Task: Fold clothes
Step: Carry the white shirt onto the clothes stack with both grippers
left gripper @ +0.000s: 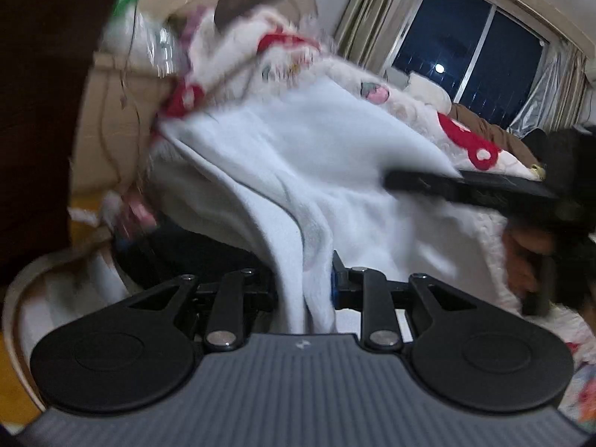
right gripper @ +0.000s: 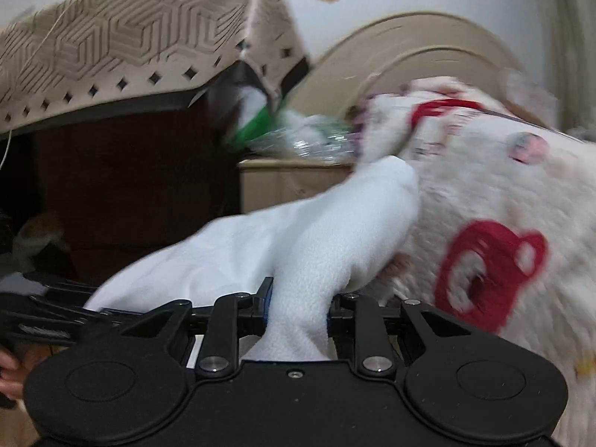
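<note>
surface: bed (left gripper: 495, 223), covered by a fluffy white blanket (left gripper: 417, 111) with red and pink prints | on it: white fleece garment (left gripper: 298, 149) spread over the blanket, one end hanging off the near edge; brown cloth (left gripper: 491, 130) and a white pillow (left gripper: 428, 93) at the far end by the window

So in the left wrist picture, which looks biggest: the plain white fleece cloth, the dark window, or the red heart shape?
1. Plain white fleece cloth, nearest the camera, which flatters it.
2. Dark window.
3. Red heart shape.
</note>
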`<state>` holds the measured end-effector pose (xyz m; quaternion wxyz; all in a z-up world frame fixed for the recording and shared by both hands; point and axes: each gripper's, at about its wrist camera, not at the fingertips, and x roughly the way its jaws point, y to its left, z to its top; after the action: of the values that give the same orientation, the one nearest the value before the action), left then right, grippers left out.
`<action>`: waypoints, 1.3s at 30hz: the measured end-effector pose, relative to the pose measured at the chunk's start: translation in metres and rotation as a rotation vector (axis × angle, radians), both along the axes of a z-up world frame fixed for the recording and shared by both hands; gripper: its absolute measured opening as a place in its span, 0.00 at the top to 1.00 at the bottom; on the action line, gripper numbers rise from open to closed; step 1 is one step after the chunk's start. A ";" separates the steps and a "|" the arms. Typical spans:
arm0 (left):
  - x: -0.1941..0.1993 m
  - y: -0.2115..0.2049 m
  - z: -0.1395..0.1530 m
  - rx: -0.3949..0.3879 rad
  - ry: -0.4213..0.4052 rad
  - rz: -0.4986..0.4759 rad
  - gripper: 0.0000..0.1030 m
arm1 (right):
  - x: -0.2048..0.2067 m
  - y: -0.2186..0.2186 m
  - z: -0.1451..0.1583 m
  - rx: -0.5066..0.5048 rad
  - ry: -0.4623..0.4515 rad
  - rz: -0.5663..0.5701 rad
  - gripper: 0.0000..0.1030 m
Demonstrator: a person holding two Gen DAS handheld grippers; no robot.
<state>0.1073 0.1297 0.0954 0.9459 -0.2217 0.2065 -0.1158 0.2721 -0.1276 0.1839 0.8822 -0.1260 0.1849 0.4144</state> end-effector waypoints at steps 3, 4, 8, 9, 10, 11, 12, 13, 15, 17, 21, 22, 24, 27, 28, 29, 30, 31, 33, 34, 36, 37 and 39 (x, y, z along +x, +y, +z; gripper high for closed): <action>0.022 -0.017 -0.022 -0.081 0.072 -0.034 0.78 | 0.041 0.019 -0.010 -0.078 0.051 0.057 0.74; 0.028 -0.025 -0.027 -0.075 0.071 -0.023 0.78 | 0.054 0.026 -0.014 -0.107 0.069 0.074 0.74; 0.059 -0.048 -0.048 -0.084 0.117 -0.005 0.76 | 0.084 0.053 -0.035 -0.248 0.089 0.106 0.74; 0.063 -0.049 -0.054 -0.109 0.139 -0.025 0.75 | 0.093 0.055 -0.043 -0.277 0.108 0.068 0.71; 0.067 -0.050 -0.060 -0.134 0.161 -0.045 0.72 | 0.102 0.055 -0.050 -0.299 0.132 0.019 0.68; 0.068 -0.051 -0.064 -0.147 0.170 -0.063 0.67 | 0.107 0.051 -0.058 -0.313 0.141 -0.043 0.59; 0.064 -0.050 -0.064 -0.143 0.160 -0.080 0.63 | 0.106 0.044 -0.064 -0.304 0.128 -0.123 0.54; 0.059 -0.049 -0.063 -0.136 0.146 -0.098 0.55 | 0.101 0.034 -0.068 -0.262 0.115 -0.203 0.54; 0.047 -0.042 -0.053 -0.121 0.107 -0.149 0.42 | 0.087 0.007 -0.069 -0.116 0.116 -0.324 0.55; 0.032 -0.024 -0.041 -0.136 0.042 -0.180 0.36 | 0.060 -0.035 -0.070 0.148 0.181 -0.418 0.52; 0.026 0.027 -0.034 -0.147 -0.003 -0.089 0.31 | 0.006 -0.088 -0.095 0.362 0.318 -0.521 0.45; 0.031 0.038 -0.041 -0.171 0.023 -0.067 0.31 | 0.000 -0.096 -0.105 0.381 0.355 -0.538 0.45; 0.039 0.057 -0.060 -0.255 0.082 -0.035 0.31 | -0.011 -0.112 -0.125 0.427 0.442 -0.571 0.43; 0.053 0.075 -0.090 -0.412 0.151 -0.061 0.32 | -0.026 -0.127 -0.156 0.552 0.621 -0.578 0.44; 0.057 0.075 -0.097 -0.444 0.162 -0.082 0.32 | -0.037 -0.127 -0.160 0.569 0.626 -0.556 0.44; 0.058 0.073 -0.102 -0.459 0.162 -0.085 0.32 | -0.048 -0.127 -0.163 0.585 0.631 -0.534 0.44; 0.058 0.072 -0.106 -0.474 0.162 -0.088 0.32 | -0.060 -0.124 -0.163 0.576 0.611 -0.506 0.44; 0.059 0.070 -0.111 -0.490 0.162 -0.090 0.32 | -0.074 -0.116 -0.158 0.524 0.549 -0.472 0.44; 0.060 0.066 -0.120 -0.521 0.162 -0.095 0.31 | -0.102 -0.091 -0.148 0.365 0.390 -0.429 0.43; 0.062 0.064 -0.124 -0.529 0.154 -0.095 0.31 | -0.117 -0.076 -0.144 0.281 0.301 -0.411 0.42; 0.064 0.057 -0.123 -0.499 0.128 -0.073 0.31 | -0.138 -0.047 -0.143 0.153 0.175 -0.374 0.42; 0.064 0.053 -0.122 -0.456 0.117 -0.066 0.31 | -0.146 -0.034 -0.143 0.097 0.124 -0.356 0.42; 0.060 0.044 -0.117 -0.354 0.097 -0.062 0.31 | -0.160 -0.009 -0.145 -0.015 0.023 -0.326 0.42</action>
<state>0.1674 0.1739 -0.0216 0.8769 -0.3837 0.2352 -0.1686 0.1126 -0.1367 0.0391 0.9346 -0.0959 0.2160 0.2657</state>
